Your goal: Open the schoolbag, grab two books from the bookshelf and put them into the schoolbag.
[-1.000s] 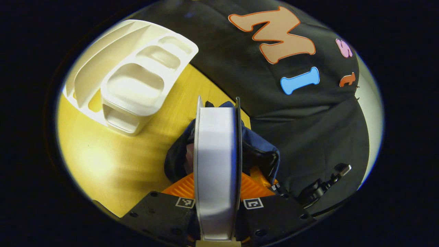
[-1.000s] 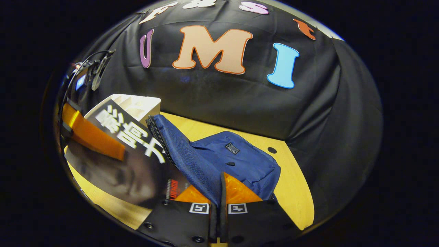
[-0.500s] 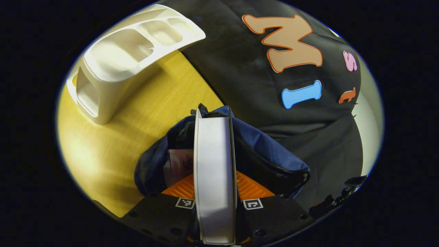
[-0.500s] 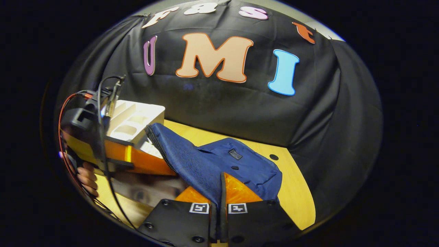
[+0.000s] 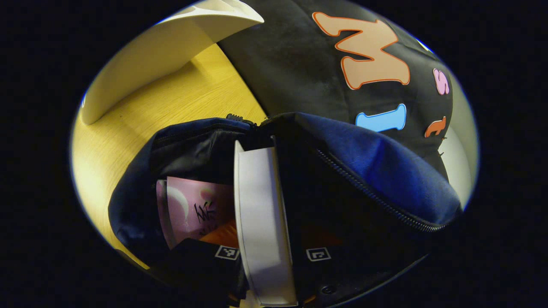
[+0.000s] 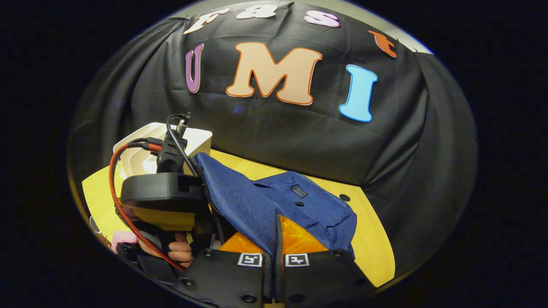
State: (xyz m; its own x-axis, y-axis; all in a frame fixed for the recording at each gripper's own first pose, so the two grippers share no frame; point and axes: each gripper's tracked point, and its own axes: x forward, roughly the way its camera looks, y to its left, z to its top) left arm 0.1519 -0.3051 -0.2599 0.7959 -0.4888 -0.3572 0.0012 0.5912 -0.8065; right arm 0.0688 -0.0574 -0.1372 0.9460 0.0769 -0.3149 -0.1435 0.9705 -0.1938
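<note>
In the left gripper view my left gripper [image 5: 265,244] is shut on a thick book [image 5: 259,205], seen page-edge on, with its far end inside the open mouth of the blue schoolbag [image 5: 376,162]. A pink-covered book [image 5: 197,209] lies inside the bag on the left. In the right gripper view my right gripper [image 6: 274,244] is shut on the bag's front flap [image 6: 239,205] and holds it lifted. There the left gripper [image 6: 167,196], held by a hand [image 6: 180,252], reaches down into the bag opening.
The white bookshelf [image 5: 158,51] stands on the yellow wooden table [image 5: 141,115] beyond the bag, against the black cloth wall; it also appears behind the left gripper as the white bookshelf [image 6: 201,137]. Bare table [image 6: 372,239] lies right of the bag.
The left gripper has lowered the thick book from above the bag into its open mouth. The right gripper has kept the flap lifted and hardly moved.
</note>
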